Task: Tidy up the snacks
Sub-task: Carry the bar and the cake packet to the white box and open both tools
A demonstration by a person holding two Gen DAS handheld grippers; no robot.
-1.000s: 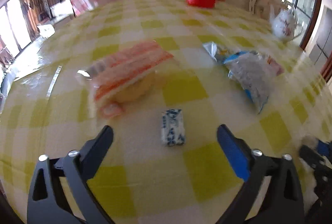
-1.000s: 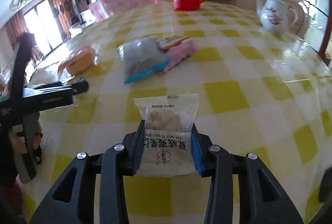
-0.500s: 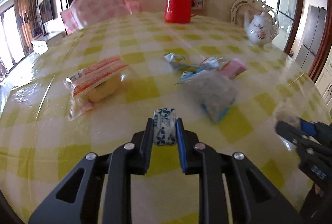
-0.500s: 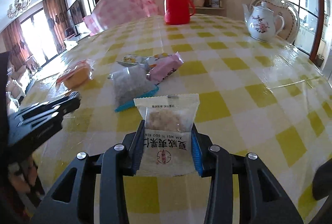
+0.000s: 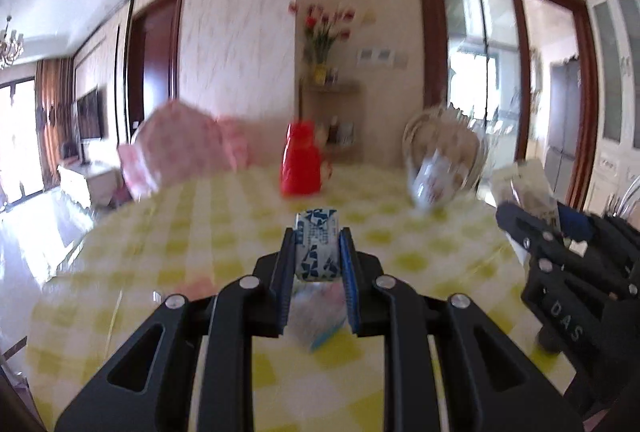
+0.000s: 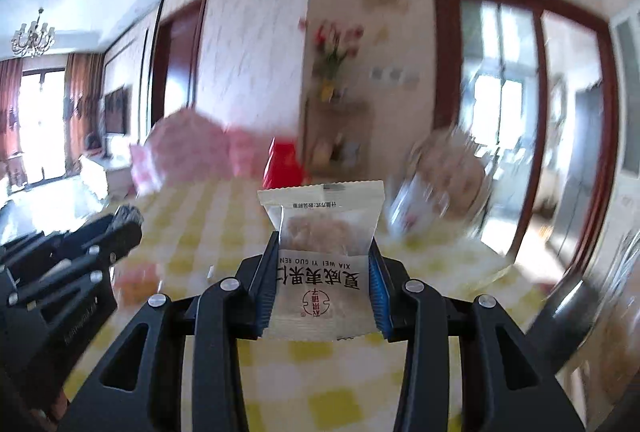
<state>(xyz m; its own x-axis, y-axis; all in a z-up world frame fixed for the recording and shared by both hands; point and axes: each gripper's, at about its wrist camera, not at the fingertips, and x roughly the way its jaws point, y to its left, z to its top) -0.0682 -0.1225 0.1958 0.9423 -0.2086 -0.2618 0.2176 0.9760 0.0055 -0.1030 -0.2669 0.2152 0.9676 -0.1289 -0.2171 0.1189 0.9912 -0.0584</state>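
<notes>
My left gripper is shut on a small blue-and-white wrapped candy and holds it up above the yellow checked table. My right gripper is shut on a white snack packet with red print, also lifted off the table. Each gripper shows in the other's view: the right gripper at the right edge, the left gripper at the left edge. A blurred snack bag lies on the table below the left jaws.
A red thermos and a white teapot stand at the far side of the table. A pink covered chair is behind the table on the left. An orange snack lies blurred at left. Both views are motion-blurred.
The left gripper closed on the candy, then both grippers lifted and tilted up with their snacks, so the views now show the room wall and less of the table.
</notes>
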